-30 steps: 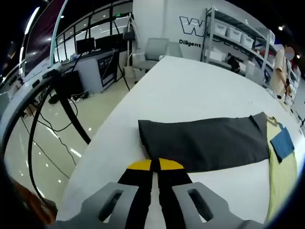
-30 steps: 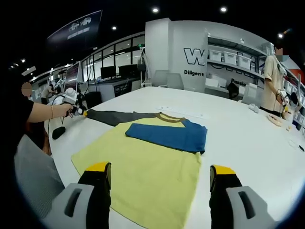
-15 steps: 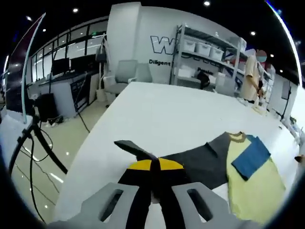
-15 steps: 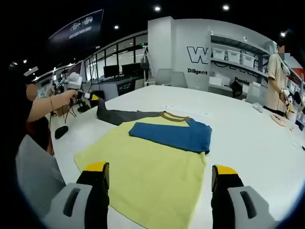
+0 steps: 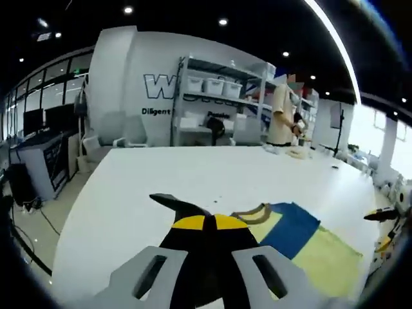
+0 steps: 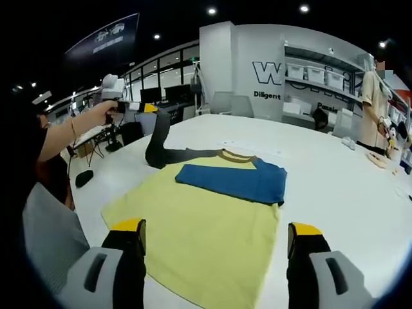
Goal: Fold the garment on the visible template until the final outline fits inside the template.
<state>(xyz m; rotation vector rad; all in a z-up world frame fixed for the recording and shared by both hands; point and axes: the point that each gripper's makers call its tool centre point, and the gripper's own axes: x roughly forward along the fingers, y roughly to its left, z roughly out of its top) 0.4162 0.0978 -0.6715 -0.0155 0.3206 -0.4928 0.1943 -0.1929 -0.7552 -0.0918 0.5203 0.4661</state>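
- The yellow T-shirt (image 6: 206,238) lies flat on the white bench (image 6: 335,187), its brown-trimmed collar (image 6: 235,156) at the far end in the right gripper view.
- Its blue sleeve (image 6: 235,181) is folded inward and rests across the yellow chest, just below the collar.
- The dark grey sleeve (image 6: 159,138) is lifted off the bench: it rises steeply from the shoulder to the left hand-held gripper (image 6: 149,108), which holds the cuff above the bench's left edge.
- The person's hand (image 6: 103,116) grips the body of that hand-held gripper, the forearm reaching in from the left of the right gripper view.
- In the left gripper view the left hand-held gripper (image 5: 209,222) has its yellow-tipped jaws pressed together on the grey sleeve (image 5: 174,203), whose cloth sticks out to the left of the tips.
- Beyond those jaws the collar (image 5: 251,214), the blue sleeve (image 5: 290,228) and the yellow body (image 5: 328,254) lie on the bench (image 5: 193,174).
- The right hand-held gripper (image 6: 215,241) hovers over the near hem of the shirt with its jaws set wide apart, holding nothing.
- Metal shelving (image 5: 212,96) with white bins stands against the far wall, and a person (image 6: 373,109) stands at the far right end of the bench.
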